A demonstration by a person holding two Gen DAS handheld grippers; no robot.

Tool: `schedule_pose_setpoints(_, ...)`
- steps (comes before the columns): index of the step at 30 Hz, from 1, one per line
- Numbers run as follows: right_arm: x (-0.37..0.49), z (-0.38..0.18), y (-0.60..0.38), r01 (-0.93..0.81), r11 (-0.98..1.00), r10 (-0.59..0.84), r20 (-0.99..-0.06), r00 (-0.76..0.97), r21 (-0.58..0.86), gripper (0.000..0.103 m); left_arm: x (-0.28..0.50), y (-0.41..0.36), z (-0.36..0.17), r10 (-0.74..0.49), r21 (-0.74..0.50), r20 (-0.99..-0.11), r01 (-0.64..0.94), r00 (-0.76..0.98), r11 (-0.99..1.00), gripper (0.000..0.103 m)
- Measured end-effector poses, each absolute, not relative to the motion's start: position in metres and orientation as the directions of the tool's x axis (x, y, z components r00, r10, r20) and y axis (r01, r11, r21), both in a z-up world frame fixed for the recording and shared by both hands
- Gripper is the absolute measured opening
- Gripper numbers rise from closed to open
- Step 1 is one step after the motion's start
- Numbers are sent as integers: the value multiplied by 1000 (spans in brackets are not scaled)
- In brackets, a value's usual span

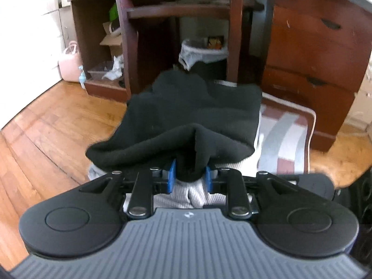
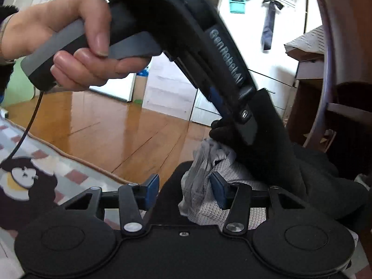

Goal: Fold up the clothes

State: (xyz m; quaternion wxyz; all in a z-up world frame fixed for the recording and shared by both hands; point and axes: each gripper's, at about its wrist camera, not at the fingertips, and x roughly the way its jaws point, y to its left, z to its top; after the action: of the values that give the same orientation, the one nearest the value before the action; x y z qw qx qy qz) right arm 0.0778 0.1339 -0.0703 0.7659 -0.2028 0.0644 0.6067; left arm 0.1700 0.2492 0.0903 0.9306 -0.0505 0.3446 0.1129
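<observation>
Black garment, bunched over grey cloth, sits pinched in your left gripper at 6 o'clock, mid-fold I judge; your right gripper gapes wide around grey fabric.

Wood floor, patterned rug, lined bin behind chair, dresser, pink jug; a necktie hanging on white cabinet.
</observation>
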Motion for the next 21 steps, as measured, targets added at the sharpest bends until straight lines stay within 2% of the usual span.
schedule_pose_setpoints(3, 74, -73, 127, -966, 163, 909, -351, 227, -203, 54, 162, 255, 72, 183, -75, -651, -302, 737, 950, 30)
schedule_pose_setpoints(9, 64, -81, 125, -969, 169, 902, -368, 225, -180, 55, 143, 247, 39, 241, -98, -631, -383, 737, 918, 29)
schedule_pose_setpoints(11, 64, -86, 126, -967, 179, 903, -360, 235, -181, 56, 141, 235, 35, 277, -26, -619, -372, 735, 928, 30)
schedule_pose_setpoints(13, 67, -95, 123, -969, 198, 911, -337, 237, -147, 57, 138, 232, 33, 279, -8, -617, -361, 736, 933, 31)
schedule_pose_setpoints(21, 75, -106, 126, -971, 239, 931, -287, 226, 12, 57, 130, 256, 22, 249, -158, -641, -442, 726, 883, 34)
